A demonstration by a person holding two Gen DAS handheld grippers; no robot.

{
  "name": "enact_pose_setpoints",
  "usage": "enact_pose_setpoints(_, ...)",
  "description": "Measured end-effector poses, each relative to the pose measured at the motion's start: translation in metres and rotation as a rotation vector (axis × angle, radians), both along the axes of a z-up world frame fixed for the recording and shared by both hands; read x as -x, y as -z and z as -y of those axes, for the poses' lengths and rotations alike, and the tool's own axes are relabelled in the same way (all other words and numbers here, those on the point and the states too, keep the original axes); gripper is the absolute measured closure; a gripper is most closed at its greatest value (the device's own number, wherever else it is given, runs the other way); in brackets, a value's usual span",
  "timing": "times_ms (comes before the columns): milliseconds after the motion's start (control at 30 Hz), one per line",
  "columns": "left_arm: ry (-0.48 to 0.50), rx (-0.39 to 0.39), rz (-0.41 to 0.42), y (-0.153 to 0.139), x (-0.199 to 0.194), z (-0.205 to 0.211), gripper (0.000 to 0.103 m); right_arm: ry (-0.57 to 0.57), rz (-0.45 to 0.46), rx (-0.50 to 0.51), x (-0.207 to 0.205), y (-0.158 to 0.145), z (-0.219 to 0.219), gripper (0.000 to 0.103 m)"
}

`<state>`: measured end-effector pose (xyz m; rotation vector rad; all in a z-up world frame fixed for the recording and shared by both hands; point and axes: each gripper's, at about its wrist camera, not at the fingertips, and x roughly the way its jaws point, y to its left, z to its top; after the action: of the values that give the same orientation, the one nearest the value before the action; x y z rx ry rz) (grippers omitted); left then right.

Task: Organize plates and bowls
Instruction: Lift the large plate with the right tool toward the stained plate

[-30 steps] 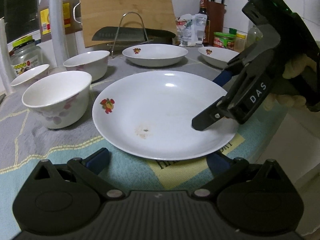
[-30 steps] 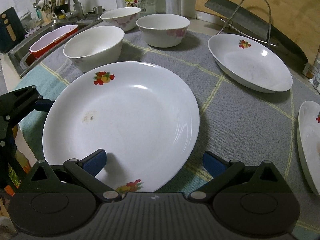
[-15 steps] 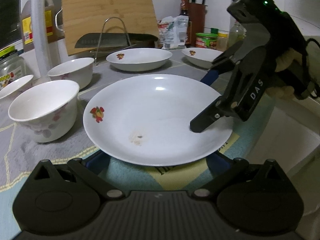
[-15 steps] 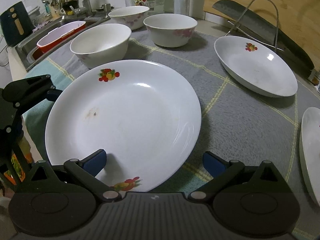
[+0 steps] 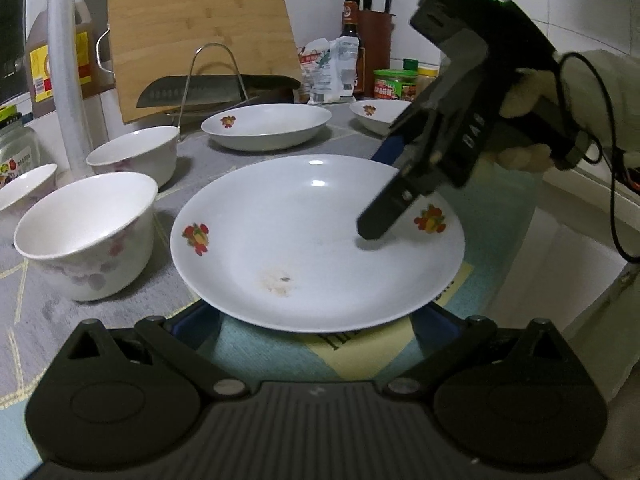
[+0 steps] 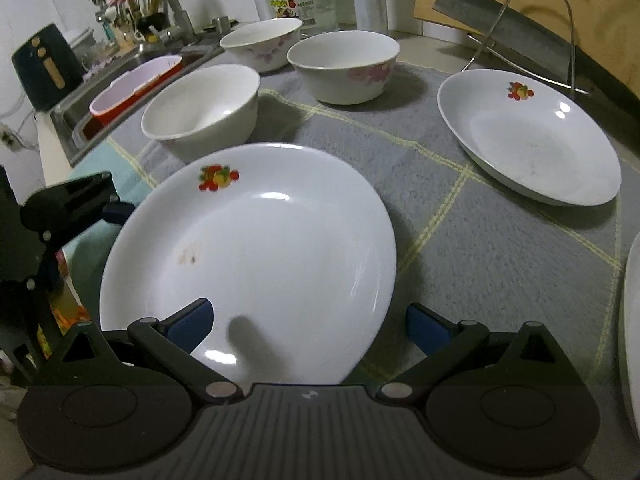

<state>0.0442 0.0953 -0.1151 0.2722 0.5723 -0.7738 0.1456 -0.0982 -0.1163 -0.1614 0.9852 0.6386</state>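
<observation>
A large white plate (image 5: 316,240) with fruit decals lies on the grey mat (image 6: 460,220) at the counter's near corner. My left gripper (image 5: 314,320) is open at its near rim, and the rim covers both blue fingertips. My right gripper (image 6: 306,326) is open too, with its left finger over the plate (image 6: 256,248) and its right finger beside the rim above the mat. In the left wrist view the right gripper (image 5: 384,188) reaches in from the right, one black finger just above the plate's inside. Whether either gripper touches the plate cannot be told.
Three white bowls (image 6: 202,108) (image 6: 344,66) (image 6: 260,42) stand behind the plate, towards the sink (image 6: 120,84). Two deep plates (image 5: 266,126) (image 5: 378,114) lie farther back. A cutting board (image 5: 200,40) and a knife on a wire rack (image 5: 212,90) stand behind them. The counter edge drops off on the right.
My right gripper has pushed further in over the plate, so the decal by its finger now shows in the left view. My left gripper has slid in until the near rim covers its fingertips.
</observation>
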Motion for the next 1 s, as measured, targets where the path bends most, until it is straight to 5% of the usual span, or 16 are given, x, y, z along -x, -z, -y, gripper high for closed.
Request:
enact_pose_setpoints(400,0.021,-0.001,-0.008,0.001,-0.005,-0.002,0.001,-0.018,-0.048,-0.077,-0.025,-0.004,-0.005,0.009)
enact_pose_setpoints(1000,0.015,-0.039,-0.012,-0.001,-0.007,0.003,0.001,-0.018,-0.164,-0.112,-0.044,-0.007,-0.006,0.010)
